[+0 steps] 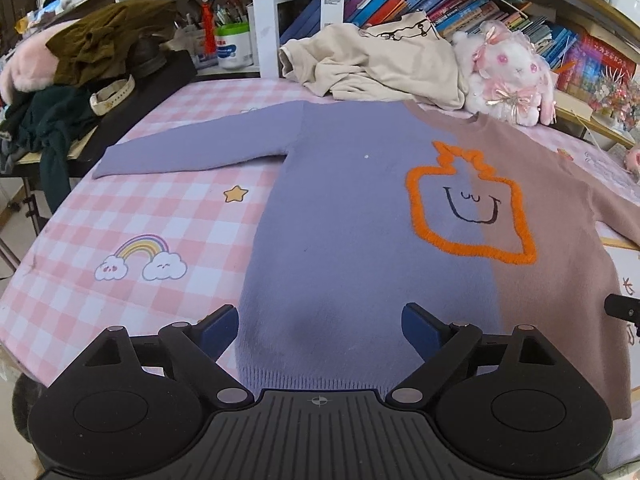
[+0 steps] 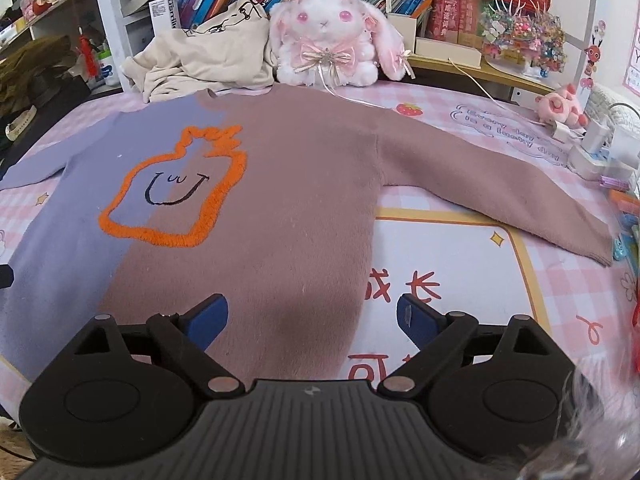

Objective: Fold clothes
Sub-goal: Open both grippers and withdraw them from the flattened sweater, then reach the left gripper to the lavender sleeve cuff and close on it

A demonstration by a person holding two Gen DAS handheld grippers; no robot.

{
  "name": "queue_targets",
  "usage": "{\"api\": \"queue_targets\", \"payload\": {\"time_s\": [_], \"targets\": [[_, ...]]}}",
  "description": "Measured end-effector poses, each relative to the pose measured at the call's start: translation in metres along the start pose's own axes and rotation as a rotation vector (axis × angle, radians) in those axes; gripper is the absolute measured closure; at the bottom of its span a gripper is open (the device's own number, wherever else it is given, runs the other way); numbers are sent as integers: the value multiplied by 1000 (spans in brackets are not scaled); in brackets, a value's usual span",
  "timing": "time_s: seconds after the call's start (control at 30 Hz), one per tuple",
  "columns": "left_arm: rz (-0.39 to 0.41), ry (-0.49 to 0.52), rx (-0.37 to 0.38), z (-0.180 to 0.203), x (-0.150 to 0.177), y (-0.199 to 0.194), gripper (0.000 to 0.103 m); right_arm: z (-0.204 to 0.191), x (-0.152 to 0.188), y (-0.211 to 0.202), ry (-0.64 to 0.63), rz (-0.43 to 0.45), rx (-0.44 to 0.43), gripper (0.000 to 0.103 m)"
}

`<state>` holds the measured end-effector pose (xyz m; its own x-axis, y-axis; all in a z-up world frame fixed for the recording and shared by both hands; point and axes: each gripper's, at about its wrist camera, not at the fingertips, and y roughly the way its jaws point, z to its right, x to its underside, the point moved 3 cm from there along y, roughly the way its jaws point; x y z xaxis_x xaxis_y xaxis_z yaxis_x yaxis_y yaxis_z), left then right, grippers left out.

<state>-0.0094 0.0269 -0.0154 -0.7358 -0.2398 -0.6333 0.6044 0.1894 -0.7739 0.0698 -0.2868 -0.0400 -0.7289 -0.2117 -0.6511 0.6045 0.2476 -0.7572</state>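
Bedsheet [image 2: 460, 264] print "成长" beside sweater [image 2: 304, 184]

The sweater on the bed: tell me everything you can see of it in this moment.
The sweater is a fuzzy knit, split lengthwise into a lavender half and a dusty brown-pink half, with a ribbed hem. On the chest a fluffy orange outline frames a black smiling face. It lies flat, front up, unfolded on the pink checked bedspread, both sleeves spread outward. Its neckline reaches the cream garment and the plush rabbit. The left claw and right claw sit open over the hem, gripping nothing.
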Motion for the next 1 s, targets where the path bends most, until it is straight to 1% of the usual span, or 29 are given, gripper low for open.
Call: {"api": "queue_targets", "payload": {"time_s": [0.13,0.27,0.37,0.43,0.6,0.67,0.73,0.83,1.0], "targets": [[-5,29,27,-4,-3,6,12,-4,4,-3,28,-3,29,10],[-3,84,79,-15,-6,13,12,-17,10,-7,71,-1,78,10],[-11,134,117,-29,-11,18,12,-38,16,-12,112,-4,116,10],[-13,156,143,-44,-15,22,12,-56,18,-16,122,8,130,9],[-13,172,167,-91,-24,35,12,-106,24,-19,101,23,149,8],[-10,152,181,-114,-31,42,12,-125,27,-21,92,34,162,8],[2,102,182,-140,-39,49,12,-140,28,-23,85,37,176,8],[39,-7,158,-182,-54,60,13,-155,29,-26,76,36,200,8],[97,-212,95,-250,-81,89,15,-169,28,-31,69,43,234,8]]}}
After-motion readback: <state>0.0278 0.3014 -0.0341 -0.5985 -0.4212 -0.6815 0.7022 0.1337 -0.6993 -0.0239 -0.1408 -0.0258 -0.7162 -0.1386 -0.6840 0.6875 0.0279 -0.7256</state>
